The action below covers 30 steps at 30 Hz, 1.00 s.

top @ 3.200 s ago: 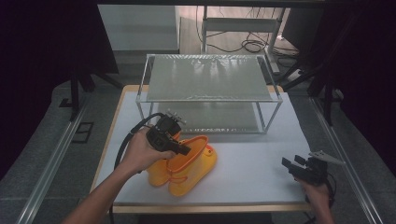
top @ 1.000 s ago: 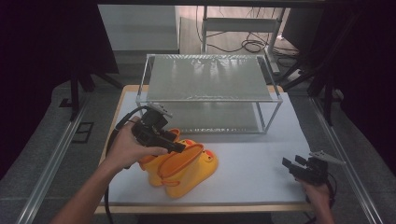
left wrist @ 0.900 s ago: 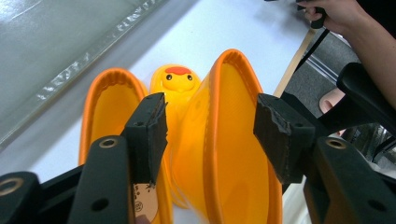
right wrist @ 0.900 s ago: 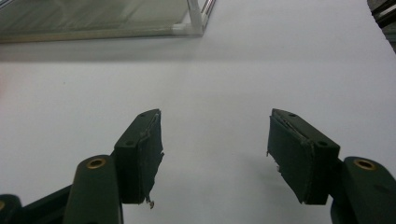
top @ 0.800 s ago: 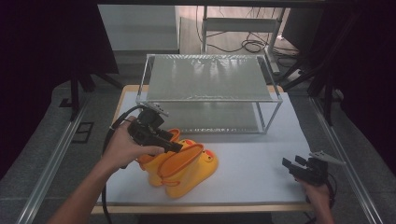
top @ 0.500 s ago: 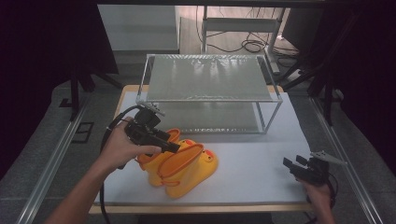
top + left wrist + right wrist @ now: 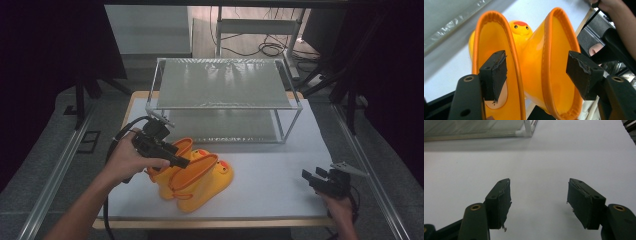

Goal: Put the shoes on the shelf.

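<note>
Boots (image 7: 534, 62) between wide left gripper (image 7: 536, 72) pads, seemingly untouched.

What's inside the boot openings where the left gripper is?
One pad of the open left gripper sits inside one yellow boot's opening, the other pad inside the second boot. Smooth yellow lining shows; the toes are hidden deeper down.

Bare white table (image 7: 280, 172) lies open between the yellow boots (image 7: 192, 175) and right tongs (image 7: 312, 178); the wire shelf (image 7: 225, 87) blocks behind.
</note>
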Tool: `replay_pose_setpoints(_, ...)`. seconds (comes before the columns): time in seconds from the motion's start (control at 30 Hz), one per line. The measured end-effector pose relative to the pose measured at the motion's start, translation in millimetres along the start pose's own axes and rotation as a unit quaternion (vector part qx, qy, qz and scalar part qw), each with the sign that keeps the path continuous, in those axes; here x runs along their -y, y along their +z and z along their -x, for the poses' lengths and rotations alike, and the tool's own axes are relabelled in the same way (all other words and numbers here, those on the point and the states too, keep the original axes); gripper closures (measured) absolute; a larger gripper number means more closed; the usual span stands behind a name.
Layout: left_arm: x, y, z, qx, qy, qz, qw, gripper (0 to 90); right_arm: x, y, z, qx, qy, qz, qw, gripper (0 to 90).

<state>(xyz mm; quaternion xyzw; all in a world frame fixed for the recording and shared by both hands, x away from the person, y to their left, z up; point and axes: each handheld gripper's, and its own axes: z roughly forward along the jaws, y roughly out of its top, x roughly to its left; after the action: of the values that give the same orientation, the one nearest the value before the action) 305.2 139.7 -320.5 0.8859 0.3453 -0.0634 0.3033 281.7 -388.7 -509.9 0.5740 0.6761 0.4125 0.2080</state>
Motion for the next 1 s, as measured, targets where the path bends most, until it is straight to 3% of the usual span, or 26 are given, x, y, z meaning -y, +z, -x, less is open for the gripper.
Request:
replay_pose_setpoints(0.2,-0.6,13.6,-1.1,-0.006,-0.004,-0.015,0.9999,32.8,0.0,-0.3,0.9,0.001,-0.001,0.001,1.0,34.8)
replay_pose_setpoints(0.43,-1.5,30.0,1.5,-0.033,-0.003,-0.033,0.9989,35.9,0.0,-0.1,0.6,-0.001,0.0,0.0,1.0,34.8)
replay_pose_setpoints(0.5,-1.9,32.7,1.9,-0.042,-0.003,-0.034,0.9985,39.7,-0.1,-0.6,1.4,0.001,-0.001,-0.001,1.0,34.8)
replay_pose_setpoints(0.67,-2.7,35.6,3.0,-0.044,-0.008,-0.035,0.9984,51.3,0.2,-0.2,2.0,0.001,0.001,0.0,1.0,34.8)
replay_pose_setpoints(0.87,-1.6,34.3,2.0,-0.045,-0.009,-0.028,0.9986,76.6,0.2,0.1,1.8,0.001,0.0,0.0,1.0,34.9)
replay_pose_setpoints(1.0,-1.3,33.1,1.4,-0.052,-0.007,-0.024,0.9983,81.4,0.3,0.2,1.9,0.001,0.0,0.0,1.0,34.9)
